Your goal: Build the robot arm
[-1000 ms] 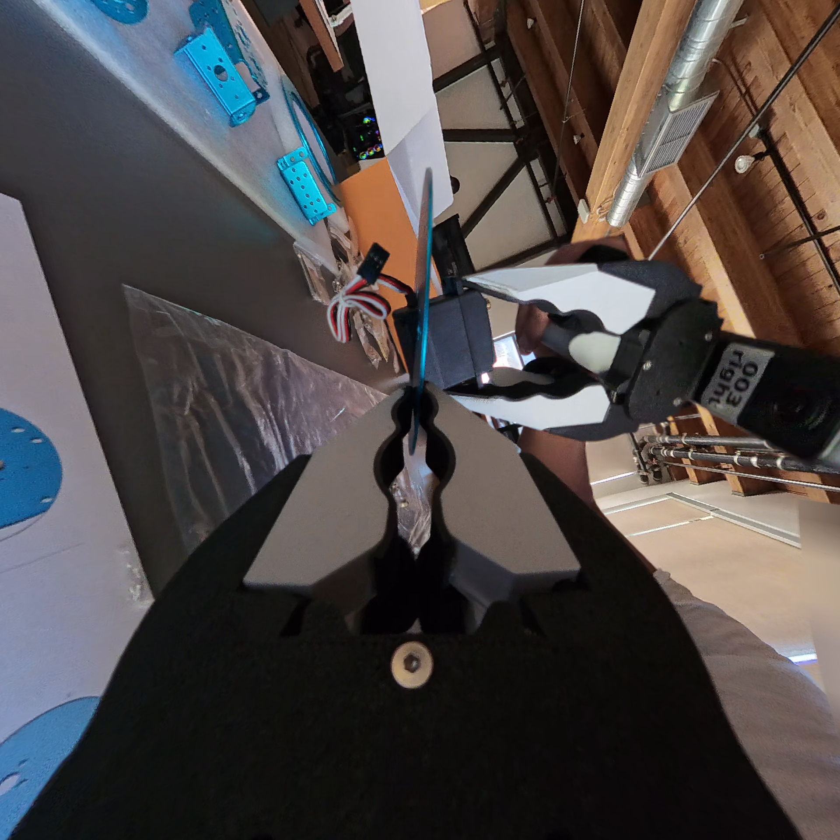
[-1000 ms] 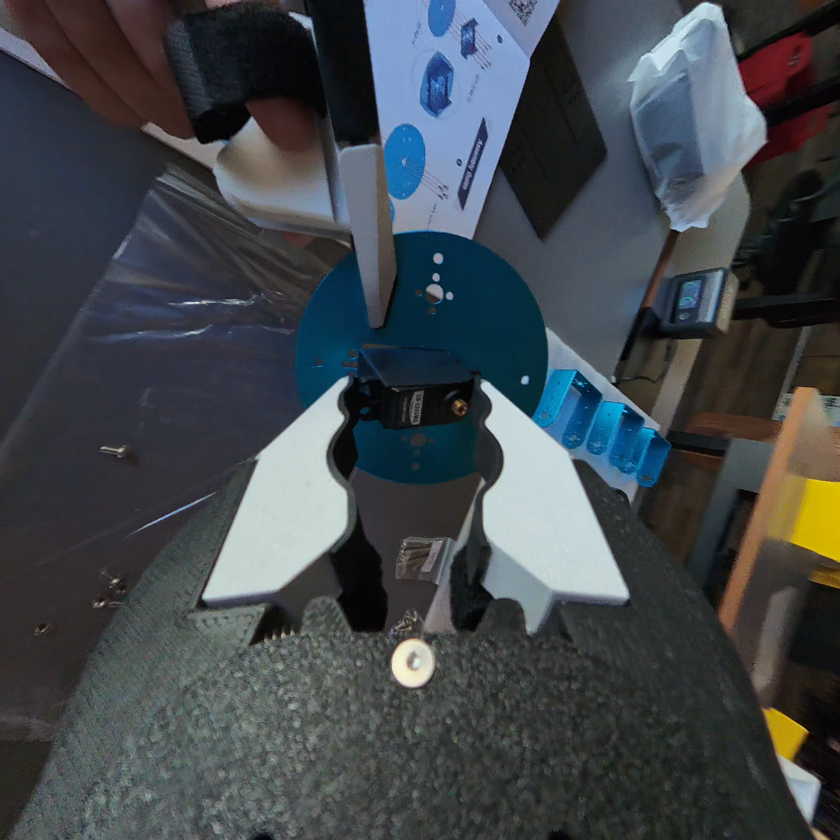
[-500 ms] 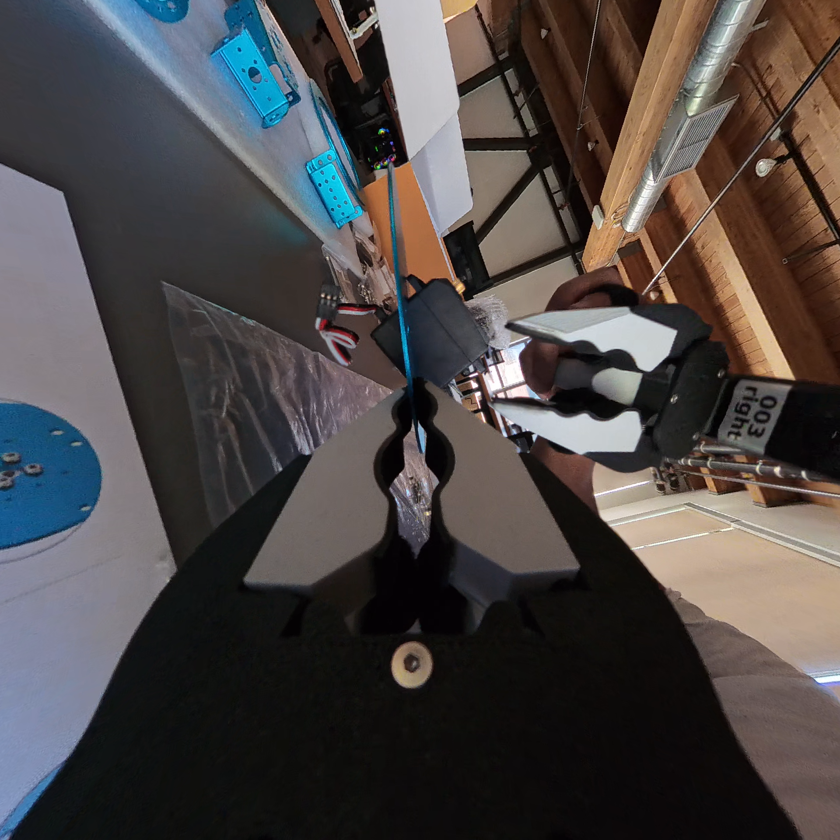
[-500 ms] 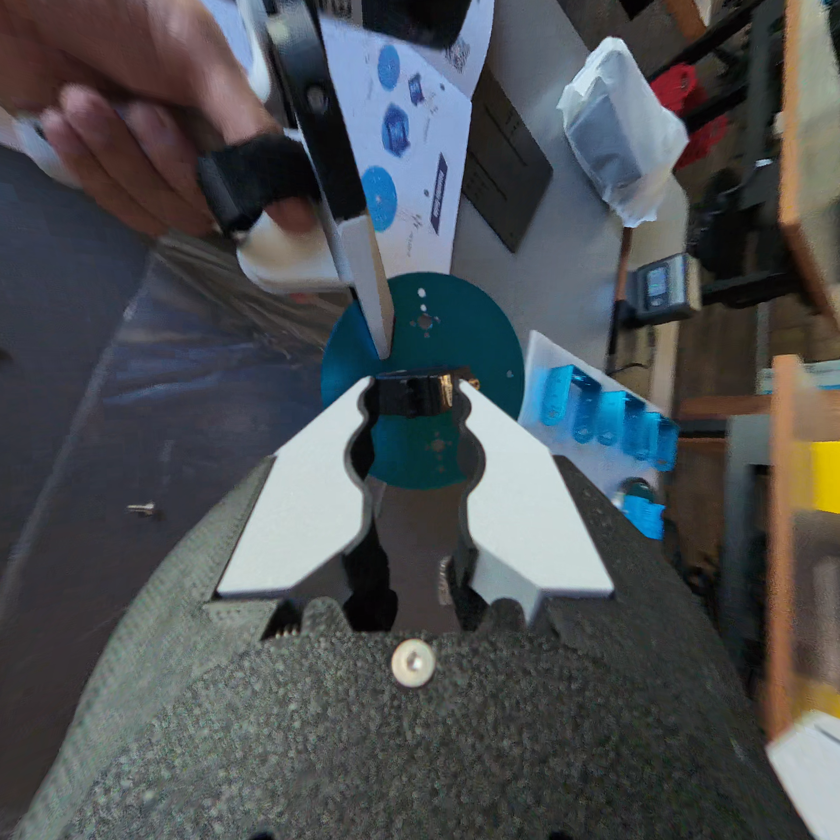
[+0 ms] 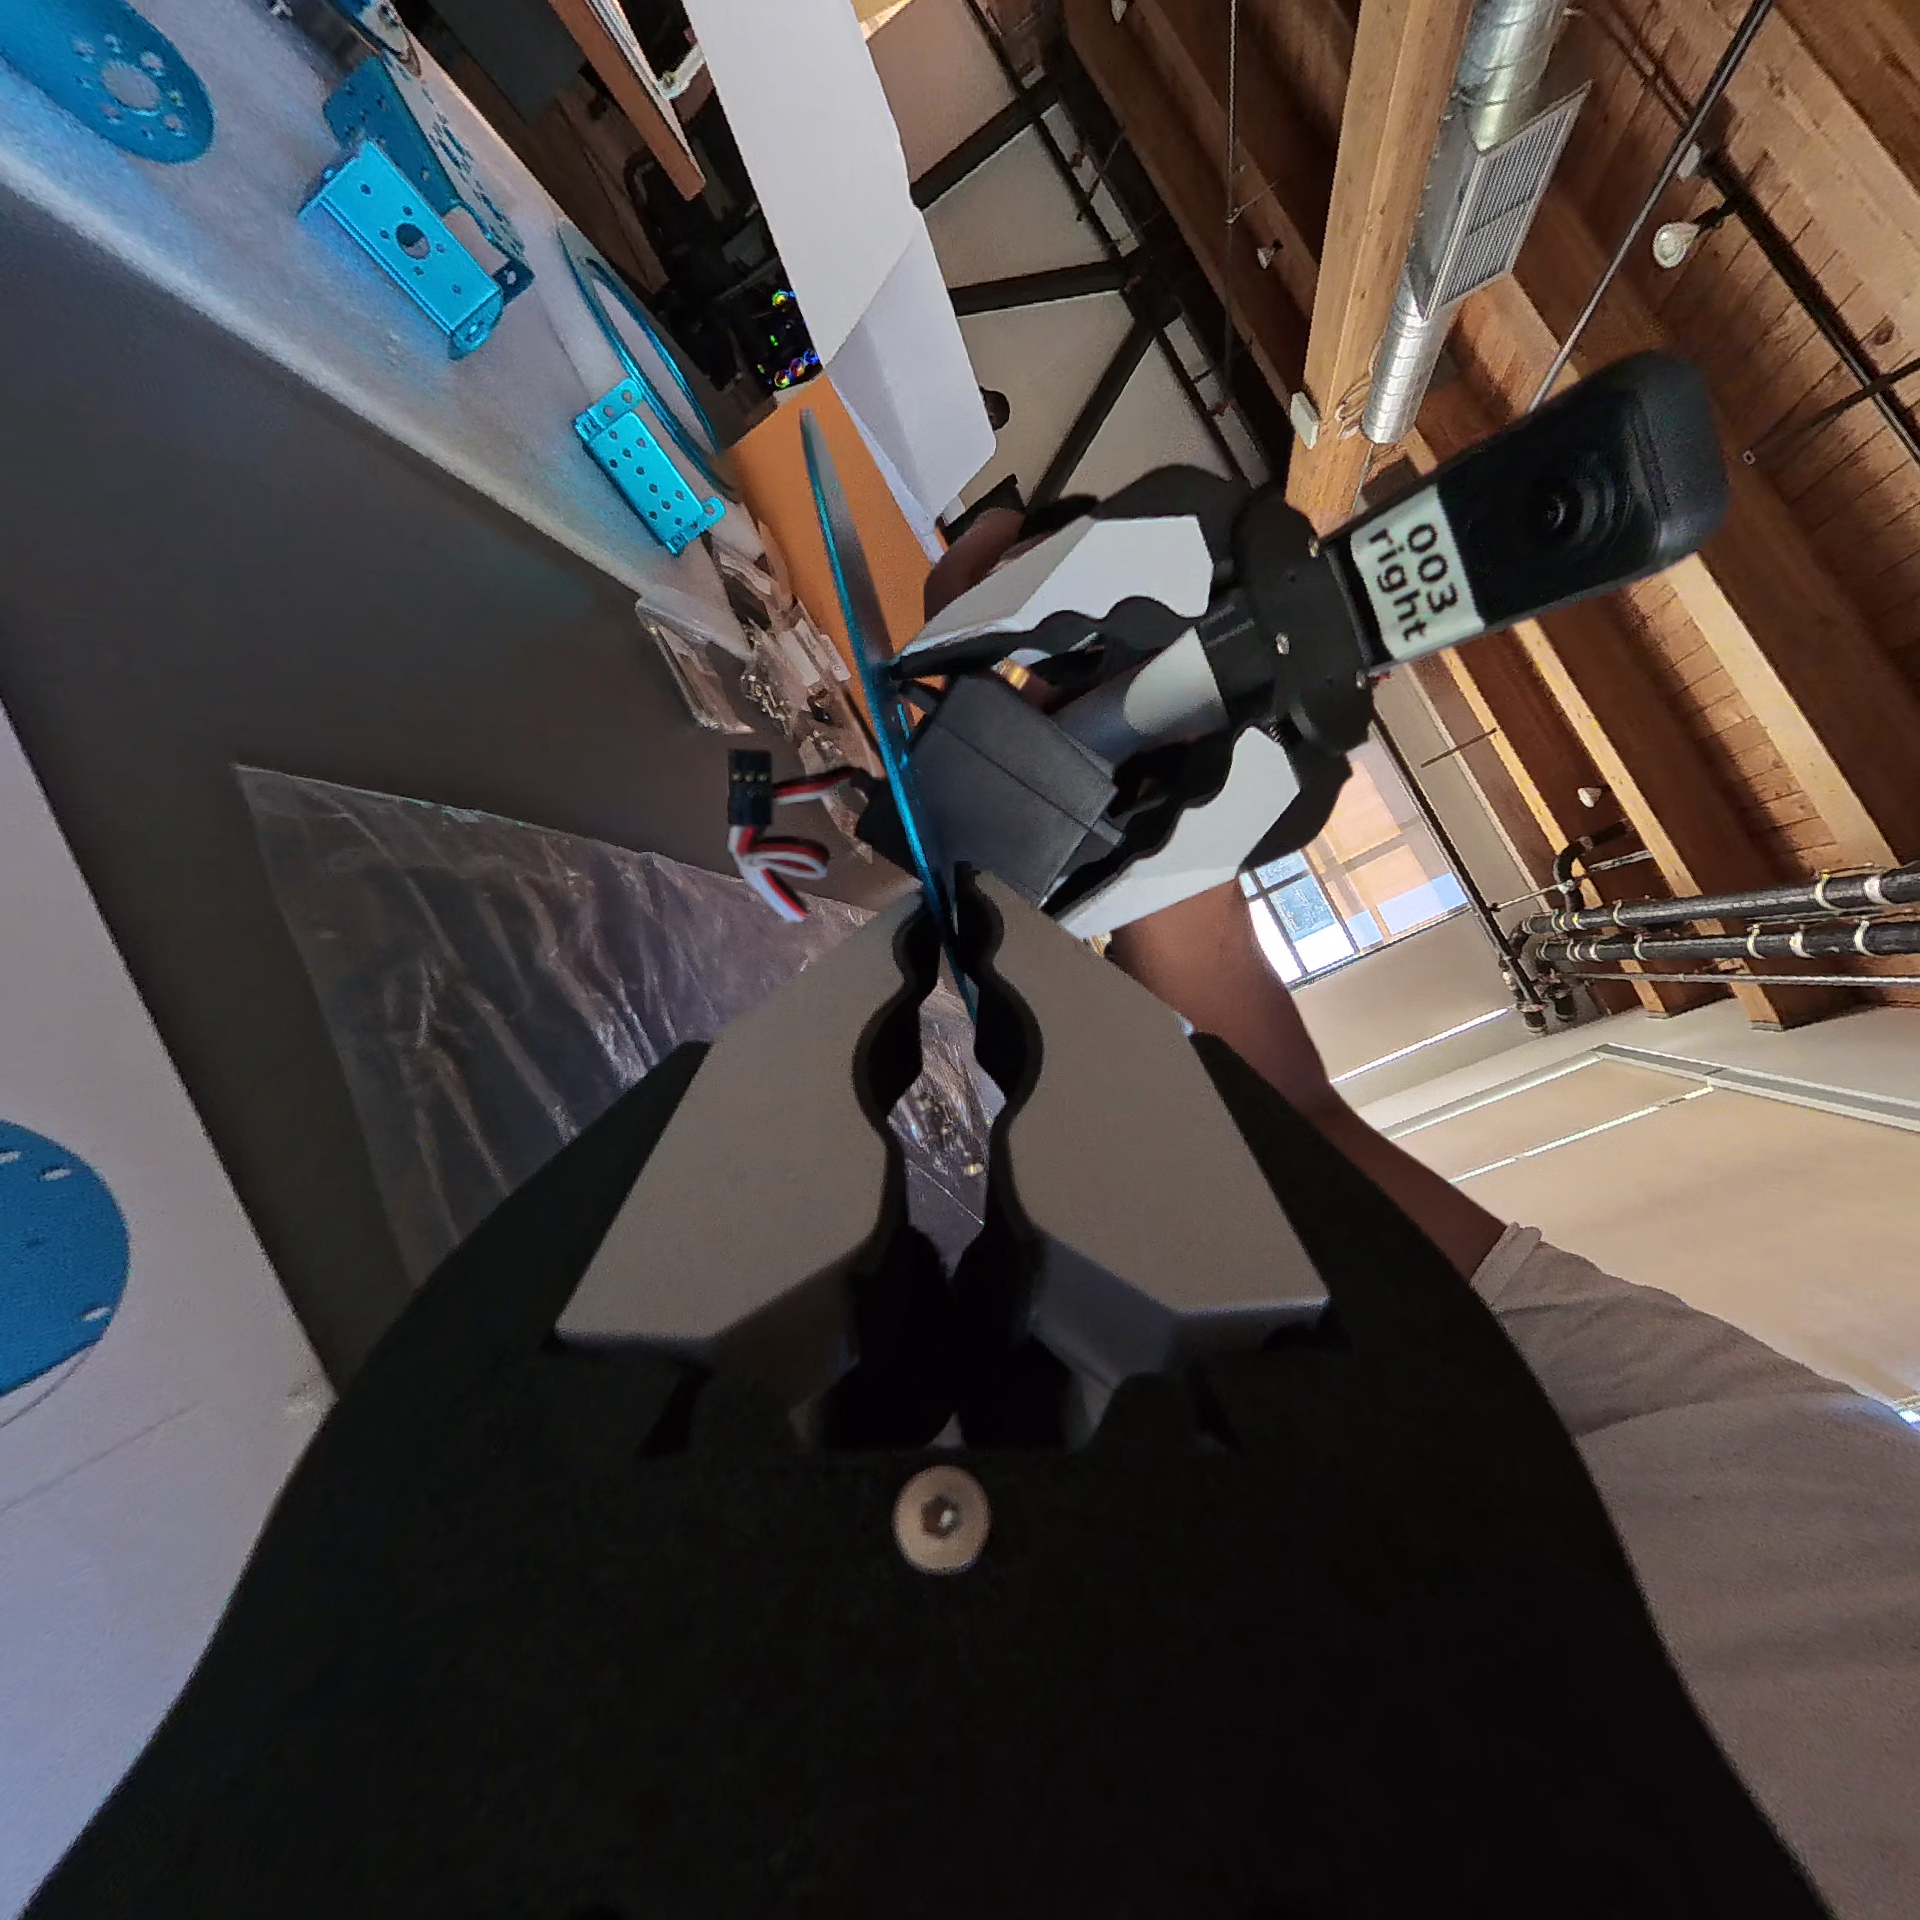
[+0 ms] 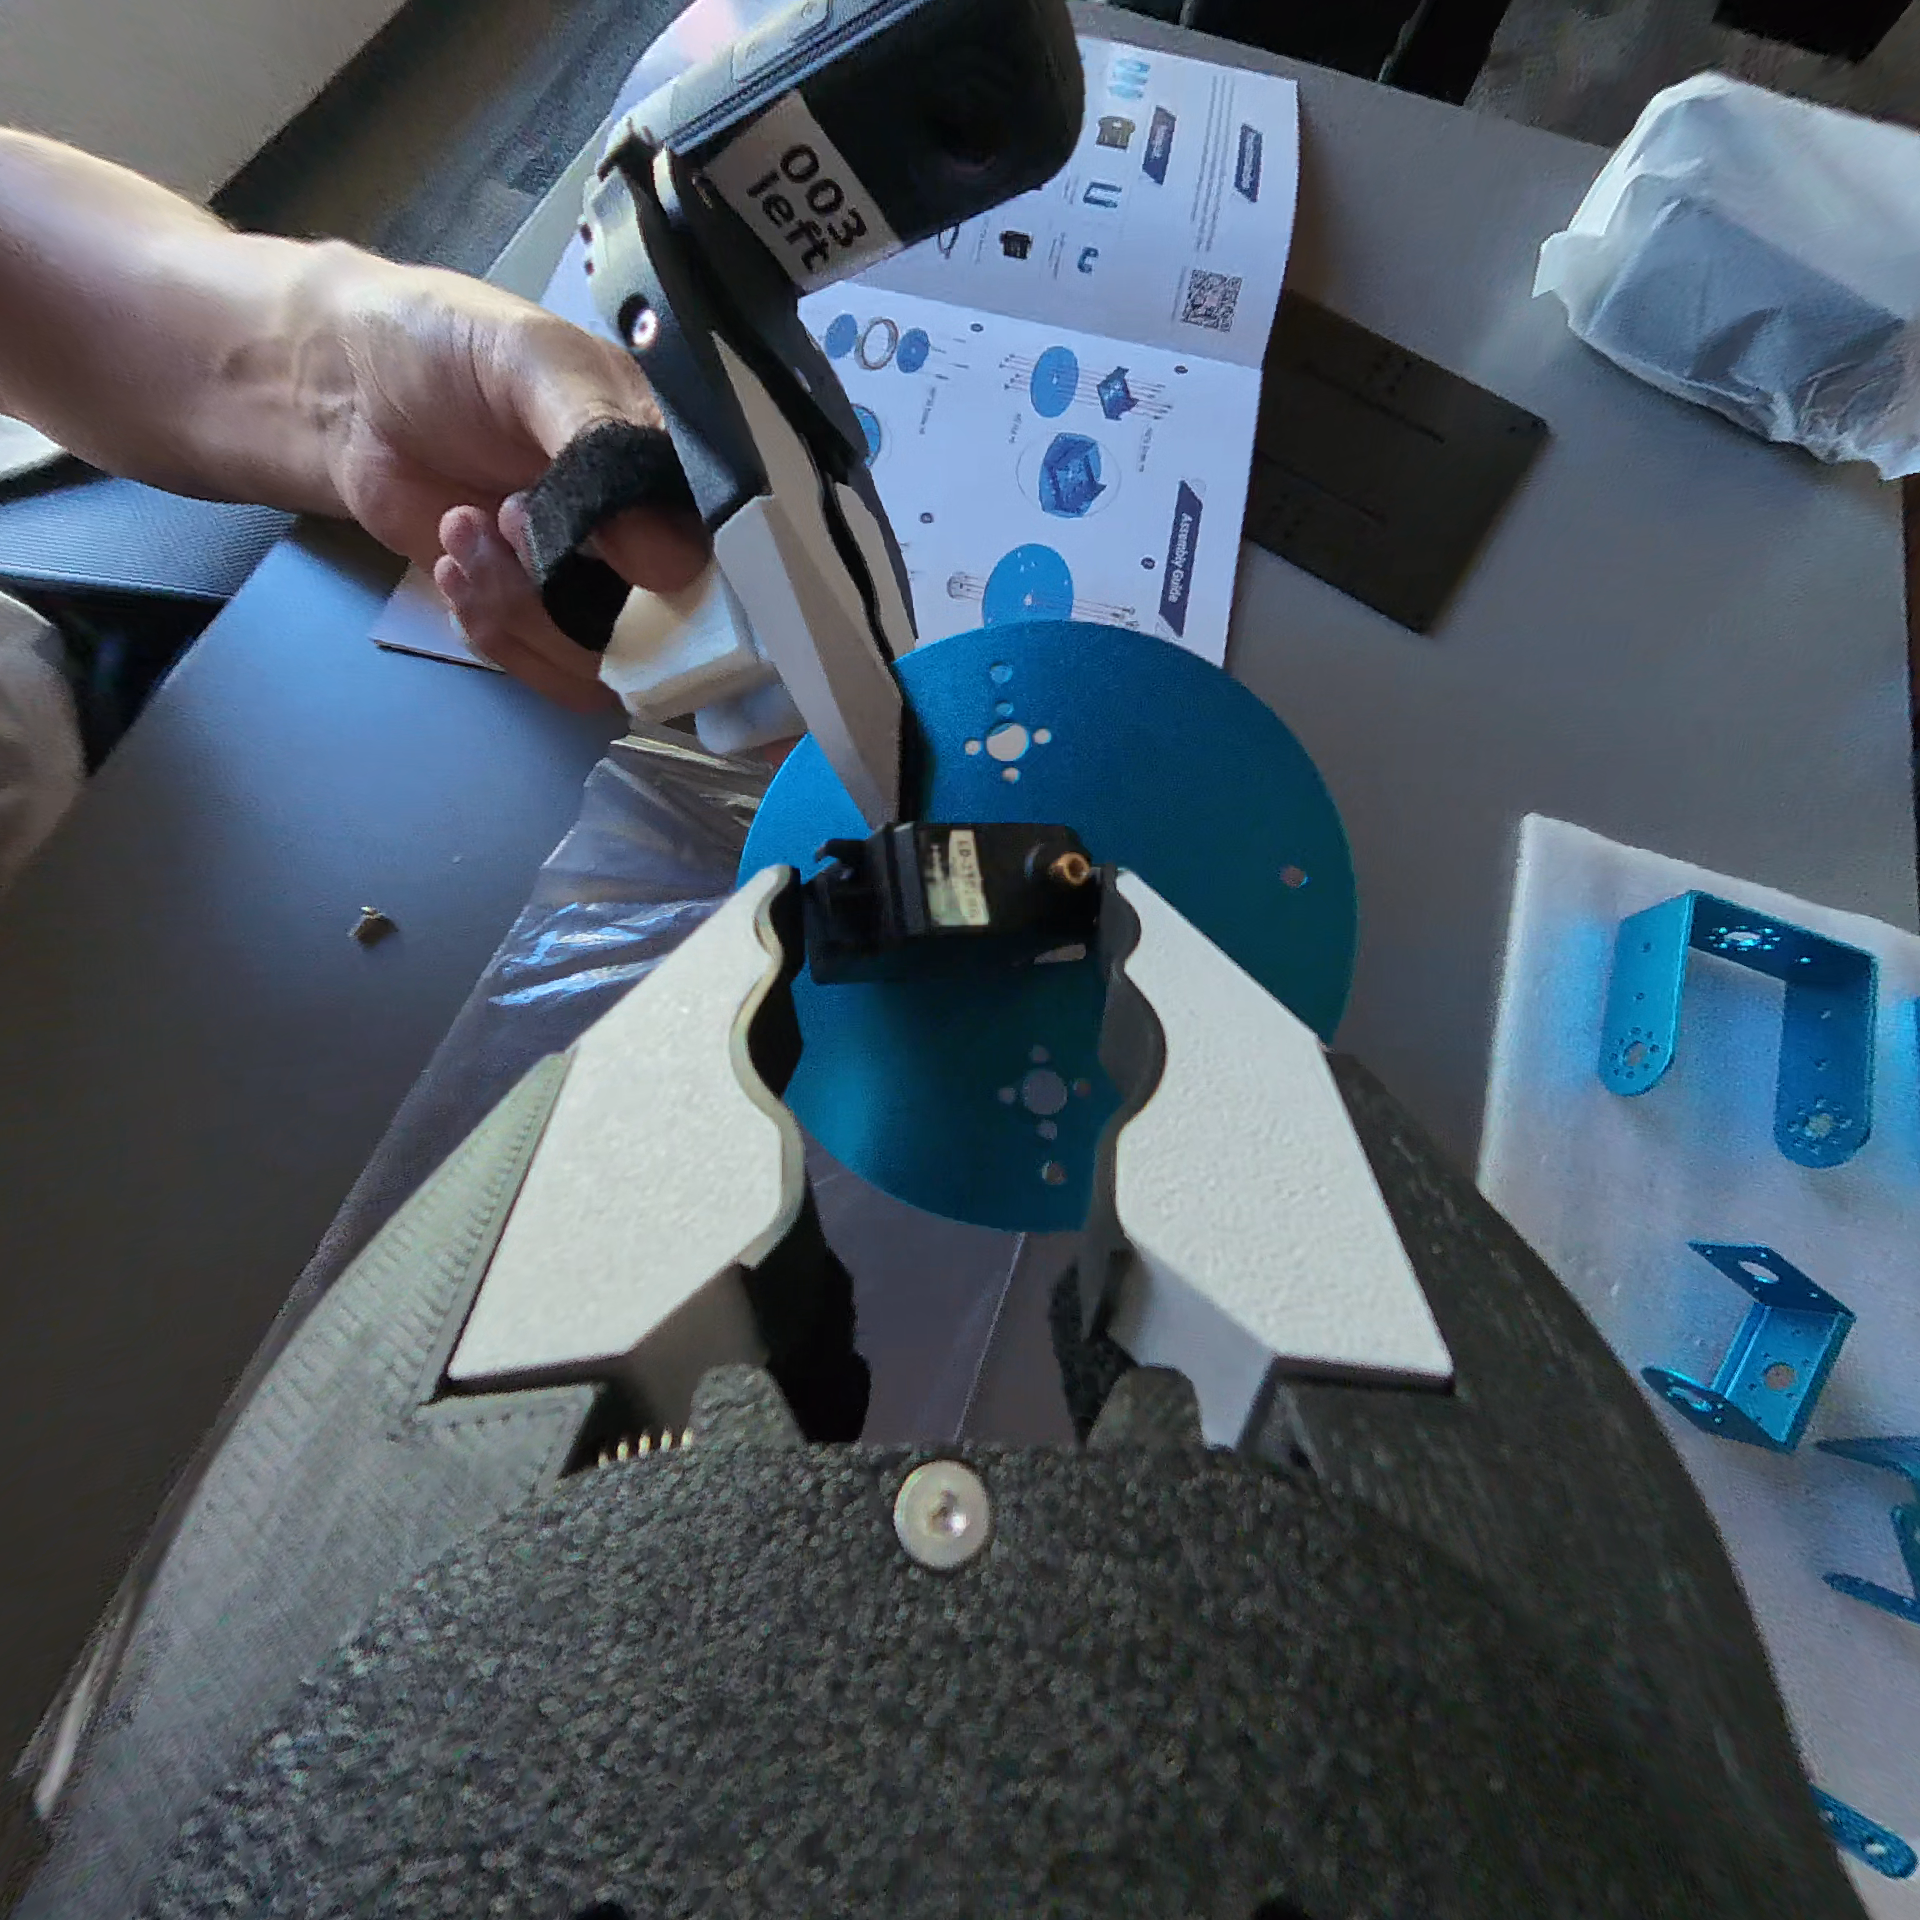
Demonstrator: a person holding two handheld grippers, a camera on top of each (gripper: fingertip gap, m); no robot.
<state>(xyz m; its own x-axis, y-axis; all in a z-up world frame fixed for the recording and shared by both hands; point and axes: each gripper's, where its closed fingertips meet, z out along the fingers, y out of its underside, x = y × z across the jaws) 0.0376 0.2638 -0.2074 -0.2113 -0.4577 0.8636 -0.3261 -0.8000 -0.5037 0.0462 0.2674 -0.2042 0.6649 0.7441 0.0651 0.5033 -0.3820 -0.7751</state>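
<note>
Round blue perforated disc [image 6: 1164, 831] carries a black servo [image 6: 945, 894].

**Work Surface and Items Resting on It**

The grey table [image 6: 1558, 727] carries all loose items. Landmark: the unfolded printed instruction sheet [image 6: 1091, 416] at the far side. Touching its right edge lies a flat black plate [image 6: 1382, 499]. Farther right sits a white plastic-wrapped bundle [image 6: 1745, 270]. Nearer than the sheet, on the right, a white foam pad [image 6: 1558, 1195] carries blue metal brackets [image 6: 1756, 1018]. Nearer than the sheet, on the left, lie a clear plastic bag [image 6: 623, 894] and one small screw [image 6: 366, 924].
</note>
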